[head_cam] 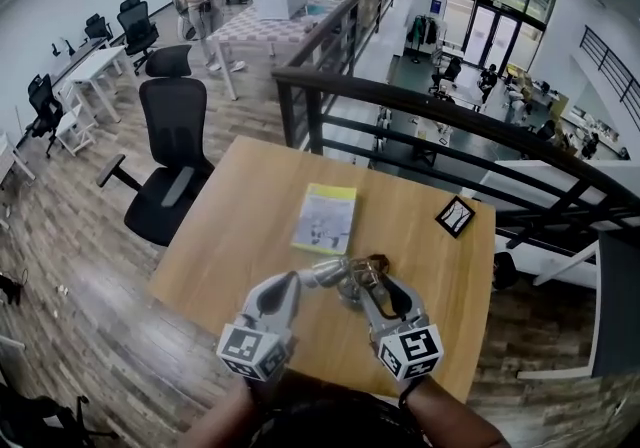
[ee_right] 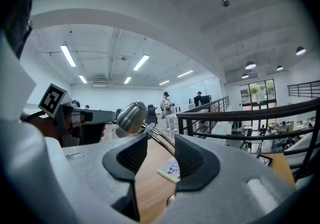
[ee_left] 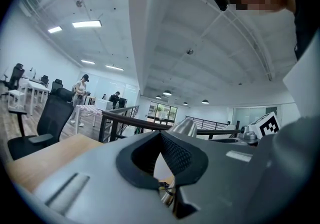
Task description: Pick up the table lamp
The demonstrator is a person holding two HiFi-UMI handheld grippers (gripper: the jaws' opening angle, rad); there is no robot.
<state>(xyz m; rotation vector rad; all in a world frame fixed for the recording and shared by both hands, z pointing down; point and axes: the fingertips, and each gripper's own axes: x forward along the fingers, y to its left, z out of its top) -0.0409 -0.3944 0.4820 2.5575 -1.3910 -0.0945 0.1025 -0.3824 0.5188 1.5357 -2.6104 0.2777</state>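
Two-handed work on a chrome table lamp [head_cam: 343, 274] low on the table [head_cam: 240, 226]: left gripper [ee_left: 161, 160] clamped on its thin arm, right gripper [ee_right: 161, 155] agape astride it. Looks light, stiff, slick; arm hold best.

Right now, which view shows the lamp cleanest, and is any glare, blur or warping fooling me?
Right gripper view is cleanest: the table lamp head is sharp, with mild ceiling-light sheen, no blown glare. Head view: even light, fisheye bows the railing; the lamp is small. Left gripper view: its own fingers, close and soft, cover most of the lamp.
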